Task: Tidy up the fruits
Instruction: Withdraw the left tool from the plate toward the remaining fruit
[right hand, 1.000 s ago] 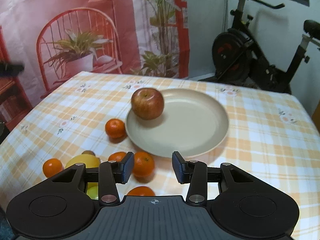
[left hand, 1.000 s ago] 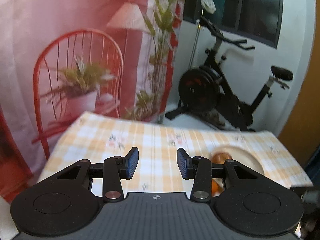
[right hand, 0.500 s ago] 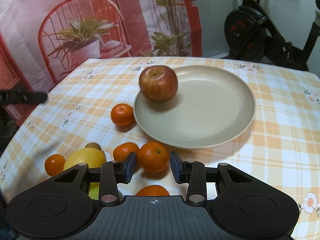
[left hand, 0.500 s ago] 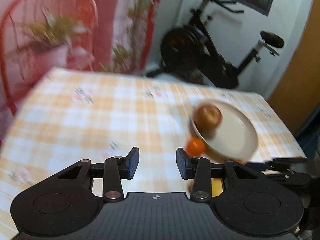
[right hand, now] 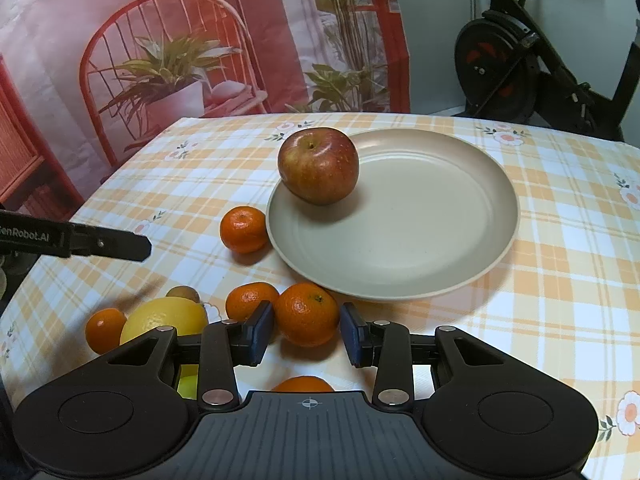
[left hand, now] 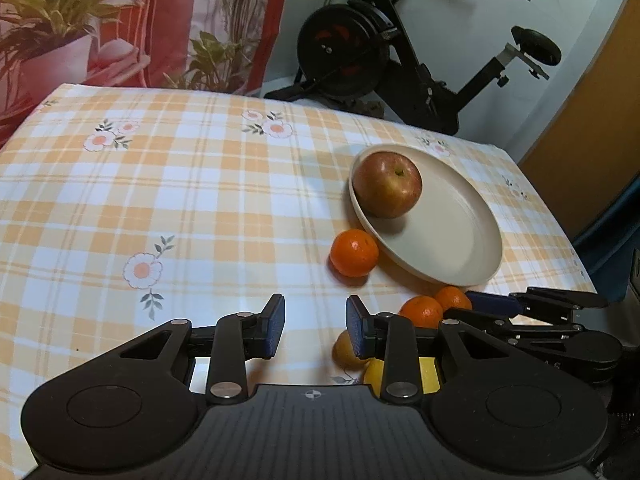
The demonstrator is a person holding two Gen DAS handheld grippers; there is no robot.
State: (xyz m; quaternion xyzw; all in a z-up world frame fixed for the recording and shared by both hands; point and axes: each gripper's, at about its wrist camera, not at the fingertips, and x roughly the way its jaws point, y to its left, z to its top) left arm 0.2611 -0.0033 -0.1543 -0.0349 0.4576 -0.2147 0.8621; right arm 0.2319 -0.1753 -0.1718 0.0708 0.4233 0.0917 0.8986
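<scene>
A red apple [right hand: 318,166] rests at the left edge of a beige plate [right hand: 420,220] on the checked tablecloth. My right gripper [right hand: 307,334] is shut on a mandarin [right hand: 306,314] just in front of the plate, its pads against the fruit's sides. Another mandarin [right hand: 243,229] lies left of the plate. More mandarins [right hand: 250,300] and a lemon [right hand: 164,318] cluster near the front. In the left wrist view the apple [left hand: 387,184] and plate [left hand: 460,240] sit to the right. My left gripper [left hand: 316,328] hangs over bare cloth, its jaws closing with nothing between them.
A small brown fruit [right hand: 183,292] sits behind the lemon, and a small mandarin [right hand: 105,330] lies left of it. The left gripper's finger [right hand: 100,242] reaches in from the left. An exercise bike [left hand: 400,52] stands beyond the table's far edge, beside a printed red backdrop [right hand: 160,60].
The left gripper has tilted down and sunk toward the table, bringing plate and fruit into view, and its jaws have narrowed. The right gripper has lowered over a mandarin, which now sits between its pads.
</scene>
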